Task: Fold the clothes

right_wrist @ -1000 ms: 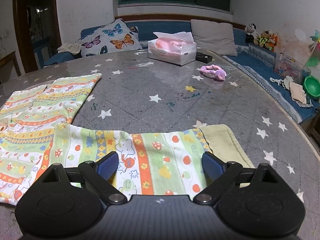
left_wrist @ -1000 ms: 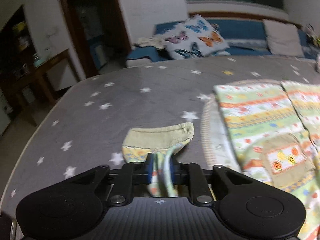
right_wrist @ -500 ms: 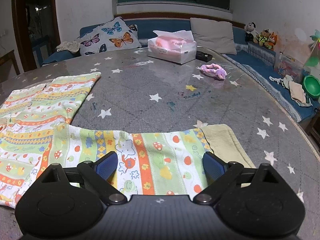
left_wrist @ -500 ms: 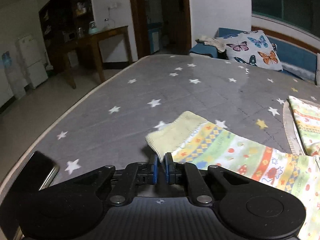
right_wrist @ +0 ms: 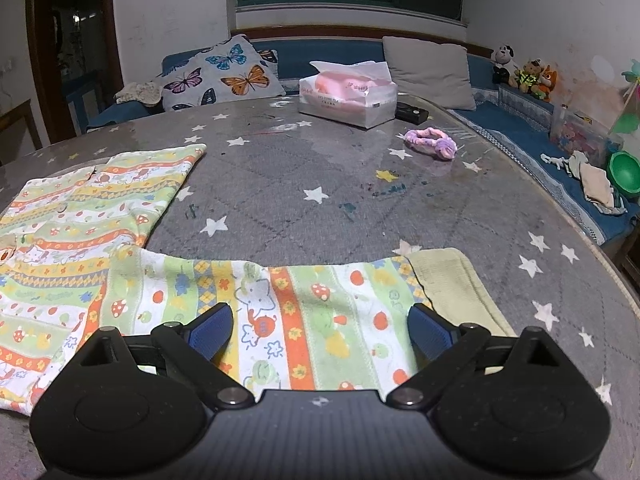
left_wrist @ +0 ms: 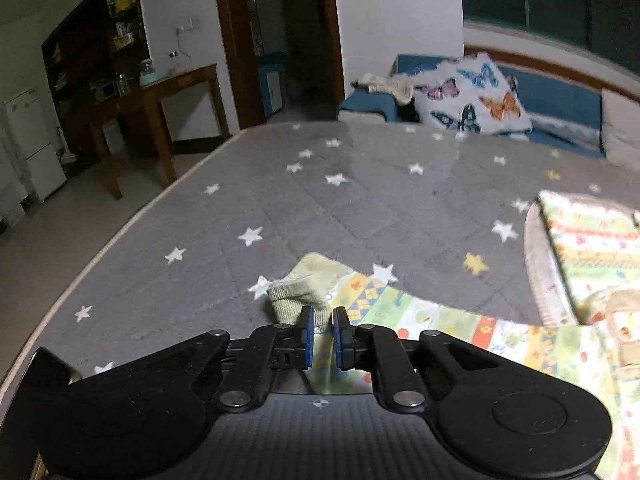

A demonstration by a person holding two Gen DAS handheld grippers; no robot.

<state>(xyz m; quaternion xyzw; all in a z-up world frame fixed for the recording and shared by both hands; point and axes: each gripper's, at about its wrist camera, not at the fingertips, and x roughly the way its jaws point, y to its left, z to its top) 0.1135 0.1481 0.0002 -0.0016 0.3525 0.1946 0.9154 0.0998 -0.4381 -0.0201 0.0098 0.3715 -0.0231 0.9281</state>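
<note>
Working from my left, I have the left gripper (left_wrist: 320,330) low over the grey starred table (left_wrist: 340,200), tilted down, its blue pads (left_wrist: 307,330) a narrow gap apart. The jaws have just been opening a little. The ribbed cuff (left_wrist: 296,300) of the left sleeve (left_wrist: 400,316) sits in that gap, but I cannot tell whether the pads still press it; they look to stand just clear of the cloth. I judge the sleeve has been laid out straight there so the garment lies flat before the first fold.

Further right, the garment body (right_wrist: 80,216) lies spread on the table, its striped print facing up.

On my right, the right gripper (right_wrist: 320,332) hangs tilted down over the right sleeve (right_wrist: 304,304), pads (right_wrist: 212,330) spread wide, one either side of the sleeve's width and gripping nothing. Its cuff (right_wrist: 452,284) lies flat just beyond the right pad. I read this as a waiting pose, placed to pinch that sleeve and bring it in across the body.
</note>
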